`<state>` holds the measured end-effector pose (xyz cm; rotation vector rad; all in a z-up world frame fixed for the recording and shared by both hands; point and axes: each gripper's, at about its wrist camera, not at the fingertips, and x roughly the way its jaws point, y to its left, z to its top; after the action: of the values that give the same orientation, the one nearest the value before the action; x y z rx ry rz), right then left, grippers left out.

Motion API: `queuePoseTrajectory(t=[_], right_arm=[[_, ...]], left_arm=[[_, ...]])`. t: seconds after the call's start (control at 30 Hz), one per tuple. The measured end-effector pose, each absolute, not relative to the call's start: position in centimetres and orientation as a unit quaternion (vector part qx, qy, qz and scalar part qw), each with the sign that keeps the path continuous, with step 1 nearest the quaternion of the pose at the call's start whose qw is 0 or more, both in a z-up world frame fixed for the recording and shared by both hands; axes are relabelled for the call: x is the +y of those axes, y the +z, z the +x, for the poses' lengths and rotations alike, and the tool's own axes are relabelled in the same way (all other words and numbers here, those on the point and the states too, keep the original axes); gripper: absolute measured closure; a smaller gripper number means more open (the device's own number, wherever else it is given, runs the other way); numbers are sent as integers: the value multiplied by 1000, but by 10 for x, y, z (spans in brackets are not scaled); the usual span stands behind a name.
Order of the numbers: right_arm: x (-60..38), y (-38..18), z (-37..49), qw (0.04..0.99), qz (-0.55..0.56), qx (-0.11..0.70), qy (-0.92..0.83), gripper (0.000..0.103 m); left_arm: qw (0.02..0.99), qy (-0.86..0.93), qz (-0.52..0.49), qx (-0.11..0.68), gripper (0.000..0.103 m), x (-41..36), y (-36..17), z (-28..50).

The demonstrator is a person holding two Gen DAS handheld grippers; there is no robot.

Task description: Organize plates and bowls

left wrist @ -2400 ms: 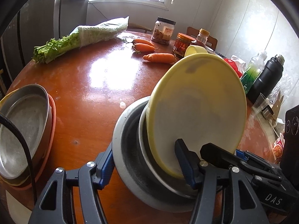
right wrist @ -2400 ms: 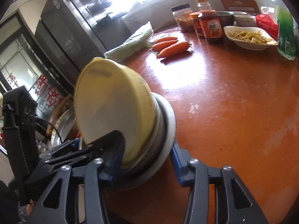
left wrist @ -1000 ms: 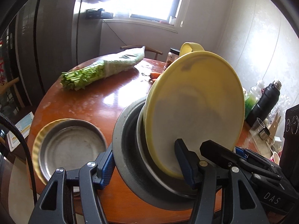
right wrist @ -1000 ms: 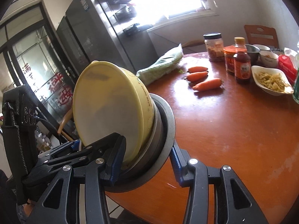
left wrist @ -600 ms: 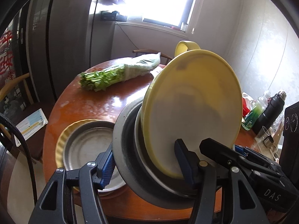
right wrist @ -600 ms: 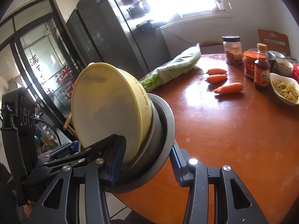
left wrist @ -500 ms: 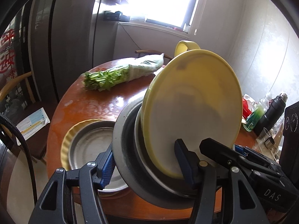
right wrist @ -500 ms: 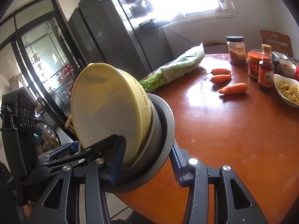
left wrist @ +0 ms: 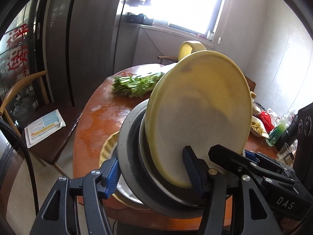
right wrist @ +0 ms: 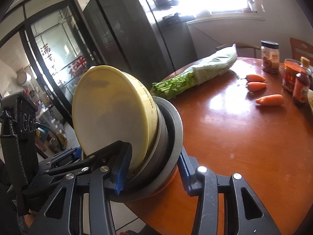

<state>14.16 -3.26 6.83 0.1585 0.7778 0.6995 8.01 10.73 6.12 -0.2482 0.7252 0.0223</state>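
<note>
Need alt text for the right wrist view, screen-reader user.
The right hand-held gripper clamps a tilted nested stack, a yellow bowl inside grey metal dishes, raised over the edge of a round wooden table. Beyond lie bagged greens, three carrots and jars; the left hand-held gripper grips the stack's near side.

home dining kitchen: round wooden table, refrigerator, carrots

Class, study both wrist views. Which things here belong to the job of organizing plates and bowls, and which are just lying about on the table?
Part of the job:
- yellow bowl, nested in the grey metal dishes
- left gripper and right gripper, both clamped on that stack
- yellow fluted plate with a metal dish on it

Just lying about:
- bagged greens
- carrots
- jars
- sauce bottle
</note>
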Motion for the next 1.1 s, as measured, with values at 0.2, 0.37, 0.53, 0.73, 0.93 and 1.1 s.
queuePoseTrajectory(t=[0.2, 0.37, 0.53, 0.73, 0.93, 1.1], right_arm=[[-16, 53, 146, 853, 77, 389, 338, 55], [-10, 41, 150, 849, 76, 400, 335, 55], [-9, 31, 151, 846, 79, 410, 333, 55], [-7, 27, 153, 845, 77, 413, 330, 55], [-5, 24, 155, 844, 74, 416, 330, 55], [-1, 21, 158, 845, 73, 416, 329, 55]], left_arm=[[920, 21, -127, 370, 43, 123, 44, 85], [915, 21, -131, 380, 43, 129, 30, 91], [912, 21, -131, 388, 43, 131, 21, 94], [911, 21, -132, 391, 43, 132, 14, 95], [911, 24, -132, 390, 44, 131, 12, 95], [908, 26, -137, 394, 44, 134, 8, 98]])
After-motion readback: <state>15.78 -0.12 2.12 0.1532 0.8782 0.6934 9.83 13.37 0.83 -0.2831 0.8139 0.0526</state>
